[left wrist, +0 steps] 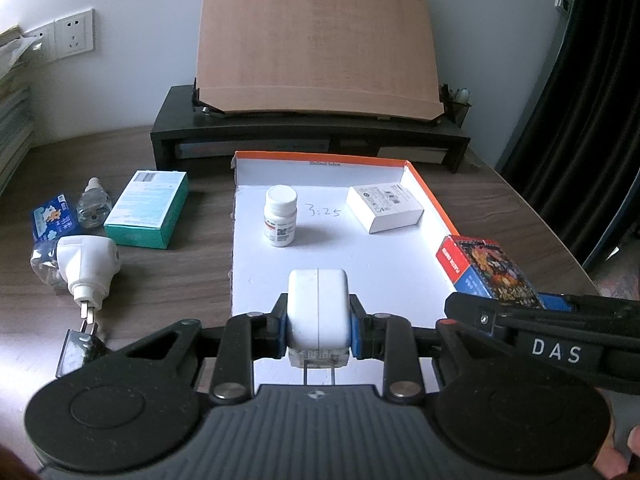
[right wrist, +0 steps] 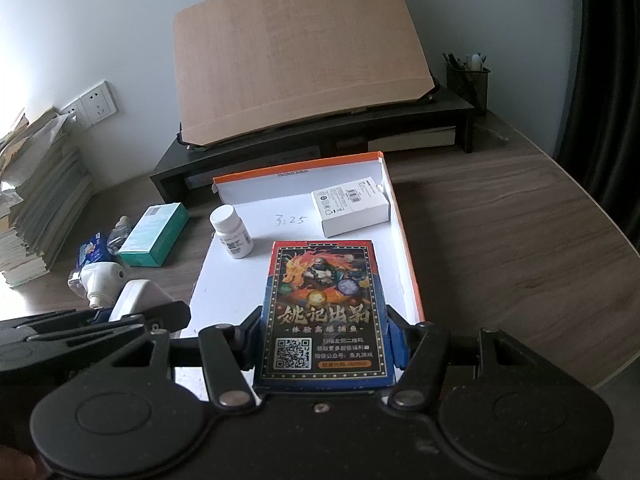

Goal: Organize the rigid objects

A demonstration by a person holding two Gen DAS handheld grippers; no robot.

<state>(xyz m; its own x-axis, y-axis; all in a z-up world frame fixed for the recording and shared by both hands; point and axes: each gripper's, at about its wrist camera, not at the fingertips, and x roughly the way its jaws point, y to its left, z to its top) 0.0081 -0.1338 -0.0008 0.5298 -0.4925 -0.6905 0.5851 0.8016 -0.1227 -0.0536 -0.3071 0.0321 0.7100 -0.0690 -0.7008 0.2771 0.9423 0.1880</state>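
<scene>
2 items sit inside the tray (left wrist: 430, 196): pill bottle (left wrist: 281, 216), white box (left wrist: 384, 207). Left gripper (left wrist: 318, 314) clamps a charger (left wrist: 318, 308) over it; right gripper (right wrist: 326, 338) clamps a card box (right wrist: 324, 308). 4 wait left.

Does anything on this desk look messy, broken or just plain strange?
Nothing looks broken or spilled. The oddest sight is left of the tray: a white plug-in device lying on its side, prongs out, against a crumpled clear wrapper, a small bottle and a blue packet.
</scene>
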